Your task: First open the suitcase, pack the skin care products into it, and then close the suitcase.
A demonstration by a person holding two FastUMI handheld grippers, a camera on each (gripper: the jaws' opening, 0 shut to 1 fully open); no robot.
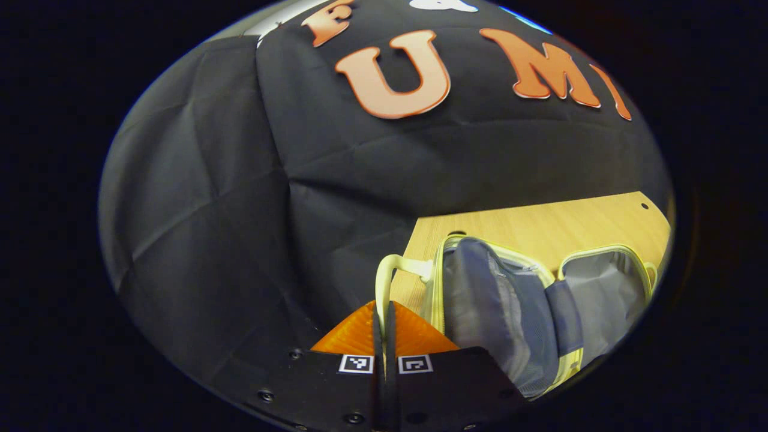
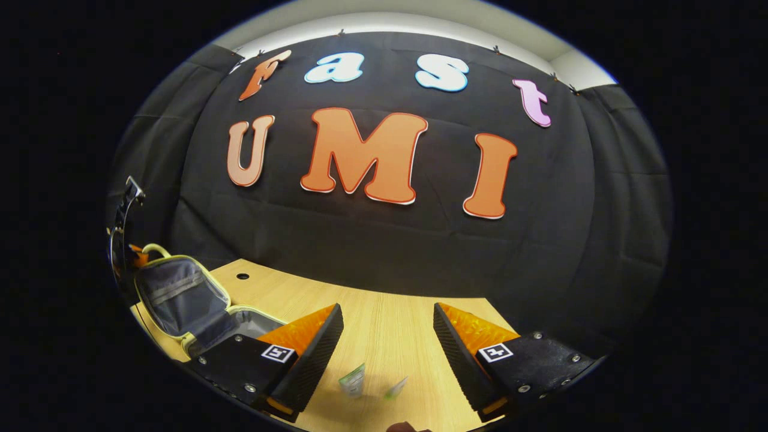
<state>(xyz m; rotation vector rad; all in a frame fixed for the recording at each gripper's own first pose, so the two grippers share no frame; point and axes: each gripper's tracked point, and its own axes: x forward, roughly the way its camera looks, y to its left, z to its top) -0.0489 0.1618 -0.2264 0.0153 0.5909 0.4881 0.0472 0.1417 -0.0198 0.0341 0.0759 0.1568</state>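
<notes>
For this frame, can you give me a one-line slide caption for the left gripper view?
Left gripper shut on the handle of the suitcase, holding its lid open above the wooden table.

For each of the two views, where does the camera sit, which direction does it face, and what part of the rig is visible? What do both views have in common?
Left gripper view: rides on the left gripper, facing the booth wall and the table's left end; its orange fingers are closed on the cream handle of the open suitcase.
Right gripper view: rides on the right gripper, facing the wall across the wooden table; its fingers stand apart over two small skin care products.
Shared: the open suitcase, the table, the black wall.
</notes>
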